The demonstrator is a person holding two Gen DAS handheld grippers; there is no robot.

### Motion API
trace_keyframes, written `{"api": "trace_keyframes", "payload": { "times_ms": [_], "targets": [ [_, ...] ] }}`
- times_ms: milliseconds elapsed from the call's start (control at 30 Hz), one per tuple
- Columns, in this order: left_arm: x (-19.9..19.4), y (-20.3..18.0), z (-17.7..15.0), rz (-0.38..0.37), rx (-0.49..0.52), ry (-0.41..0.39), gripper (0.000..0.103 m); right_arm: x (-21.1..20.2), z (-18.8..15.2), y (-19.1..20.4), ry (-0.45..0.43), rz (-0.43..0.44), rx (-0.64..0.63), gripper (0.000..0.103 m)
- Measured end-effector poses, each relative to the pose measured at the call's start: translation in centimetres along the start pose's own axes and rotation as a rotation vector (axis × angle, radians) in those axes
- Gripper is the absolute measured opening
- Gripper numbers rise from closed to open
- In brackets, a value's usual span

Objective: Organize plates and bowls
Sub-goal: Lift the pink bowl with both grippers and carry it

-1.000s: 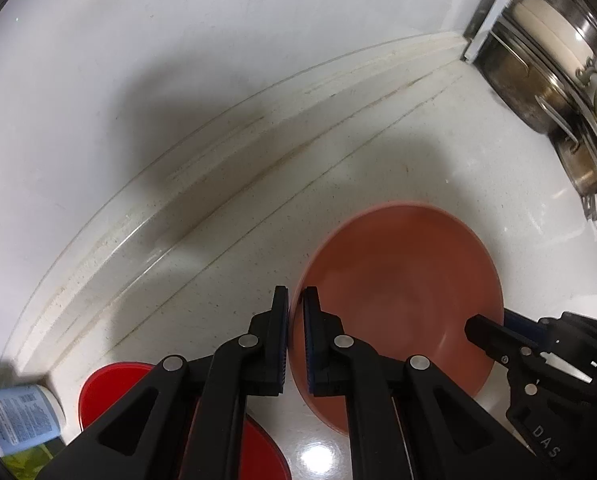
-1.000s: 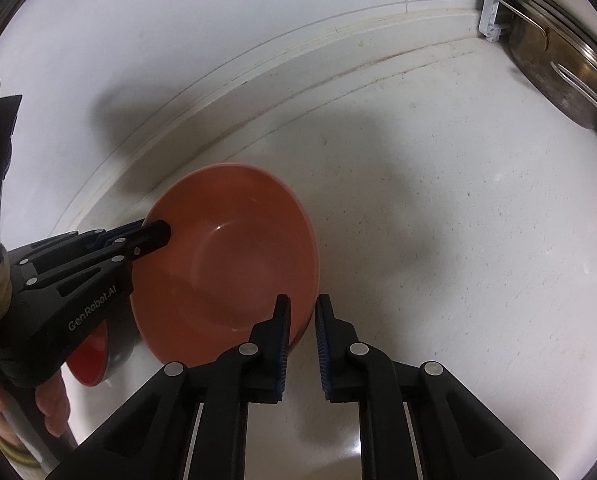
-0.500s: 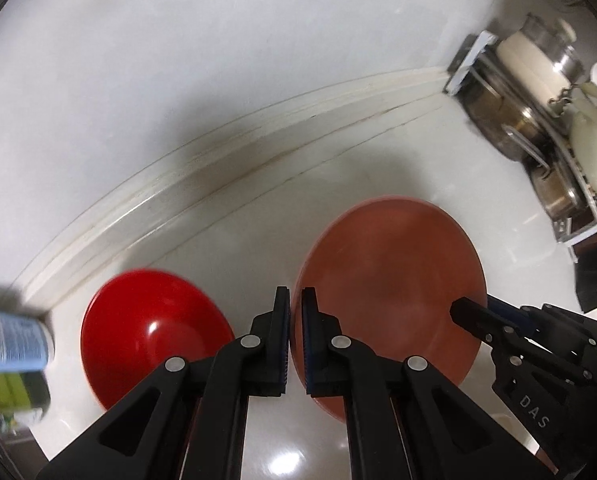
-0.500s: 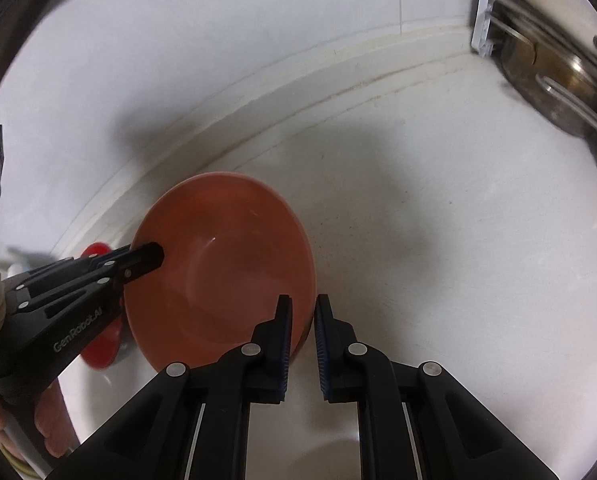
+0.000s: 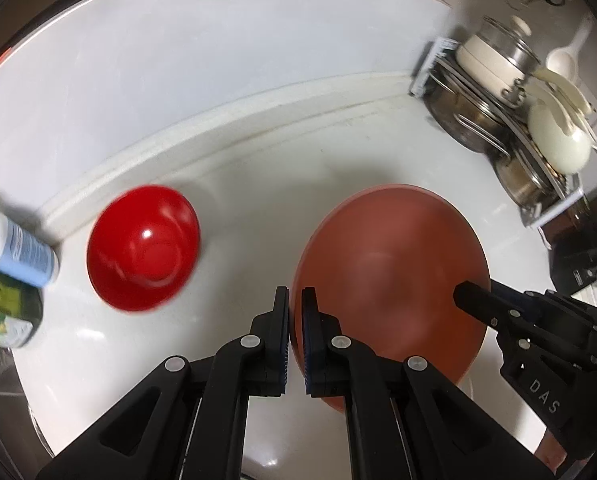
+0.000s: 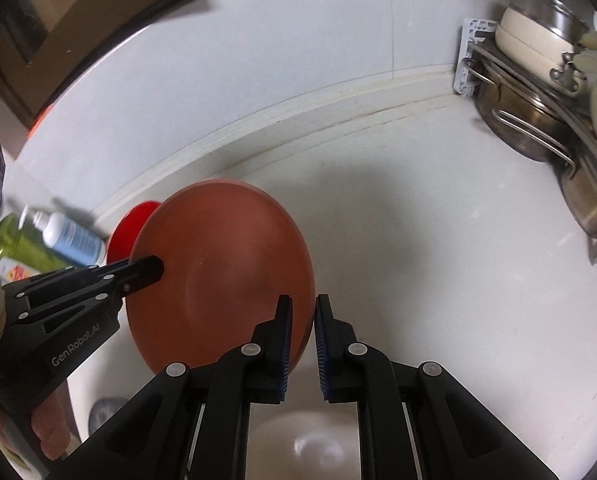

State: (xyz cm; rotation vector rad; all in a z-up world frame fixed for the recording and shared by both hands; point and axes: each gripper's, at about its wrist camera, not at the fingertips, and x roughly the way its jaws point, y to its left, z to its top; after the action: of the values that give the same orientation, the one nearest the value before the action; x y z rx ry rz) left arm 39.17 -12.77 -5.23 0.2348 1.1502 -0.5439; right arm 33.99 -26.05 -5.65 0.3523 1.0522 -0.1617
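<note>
A large terracotta-orange plate (image 5: 390, 280) is held in the air above the white counter by both grippers. My left gripper (image 5: 295, 308) is shut on its left rim. My right gripper (image 6: 301, 316) is shut on its right rim; the plate also shows in the right wrist view (image 6: 222, 276). A glossy red bowl (image 5: 144, 246) sits on the counter to the left, near the wall; only its edge (image 6: 132, 226) shows behind the plate in the right wrist view. A white bowl (image 6: 306, 444) lies below the right gripper.
A rack with steel pots (image 5: 474, 128) and cream lids (image 5: 558, 140) stands at the far right. A blue-and-white bottle (image 5: 16, 250) and a green bottle (image 5: 2, 308) stand at the left. The white wall with its raised ledge (image 5: 226, 120) runs behind the counter (image 6: 438, 280).
Both grippers have risen and pulled back with the plate. The red bowl, the bottles and the pot rack have come fully into view.
</note>
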Motion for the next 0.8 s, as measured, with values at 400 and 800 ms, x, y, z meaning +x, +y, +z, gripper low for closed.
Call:
{"api": "trace_keyframes", "payload": {
  "times_ms": [400, 800],
  "targets": [
    [-1.8, -3.6, -4.6, -0.032, -0.001, 0.013, 0.008, -4.0, -5.5, -2.4, -0.013, -0.016, -0.008, 0.013],
    [-1.5, -5.7, -8.1, -0.047, -0.016, 0.062, 0.008, -4.9, -8.7, -4.7, 0.007, -0.026, -0.005, 0.013]
  ]
}}
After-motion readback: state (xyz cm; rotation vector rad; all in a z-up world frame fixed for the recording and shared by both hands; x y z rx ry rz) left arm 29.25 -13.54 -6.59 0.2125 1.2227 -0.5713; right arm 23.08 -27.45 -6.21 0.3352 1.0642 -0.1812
